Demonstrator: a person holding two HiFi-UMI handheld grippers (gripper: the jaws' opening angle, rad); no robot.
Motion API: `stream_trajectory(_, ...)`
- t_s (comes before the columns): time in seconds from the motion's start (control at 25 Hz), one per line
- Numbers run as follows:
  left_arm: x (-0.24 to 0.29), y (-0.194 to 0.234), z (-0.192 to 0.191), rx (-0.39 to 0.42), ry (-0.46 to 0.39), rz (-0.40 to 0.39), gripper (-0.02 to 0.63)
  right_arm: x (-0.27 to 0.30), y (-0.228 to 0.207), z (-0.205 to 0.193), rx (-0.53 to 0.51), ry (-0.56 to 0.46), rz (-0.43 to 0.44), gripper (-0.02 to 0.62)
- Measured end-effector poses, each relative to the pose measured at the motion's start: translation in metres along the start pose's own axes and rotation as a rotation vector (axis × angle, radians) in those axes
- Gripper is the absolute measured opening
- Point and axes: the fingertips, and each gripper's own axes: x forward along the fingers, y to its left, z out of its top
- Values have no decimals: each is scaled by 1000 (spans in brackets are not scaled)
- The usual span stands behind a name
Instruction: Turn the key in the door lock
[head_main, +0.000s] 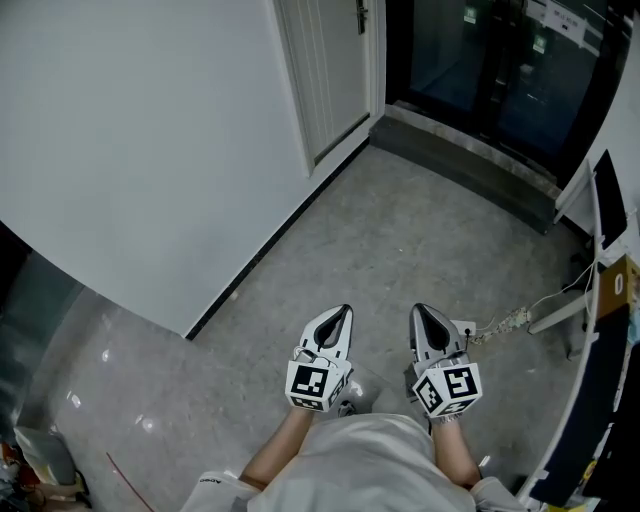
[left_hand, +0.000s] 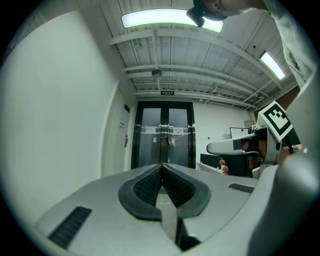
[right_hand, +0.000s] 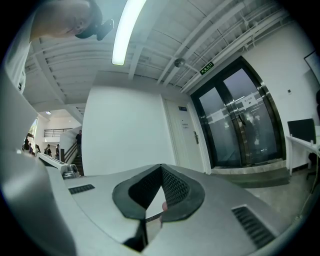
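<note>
I hold both jaws closed, nothing between them: left gripper and right gripper side by side, level, over the grey floor. The white door stands well ahead at the floor's far edge, handle just in view; the key is too small to tell. Glass doors stand right of it.

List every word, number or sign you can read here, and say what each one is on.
No text here can be read.
Green sign above the glass doors: too small to read.
Plate on the white door: blurred.
Notices on the glass doors: too small to read.
Marker cubes: square patterns only, no letters.
</note>
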Motion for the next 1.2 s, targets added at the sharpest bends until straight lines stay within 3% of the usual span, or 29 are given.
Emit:
stream_trajectory(0.52,42,16,-7,9,20,-39,9,30,-29,-13,30,26,-55,-8)
stream_trajectory(0.96,147,31,-6,7,24,-36,9,106,-108,-4,6,49,-71,-8)
stream_trajectory(1.2,214,37,-5,12,29,-2,9,145,-159,8,13,44,-40,-8)
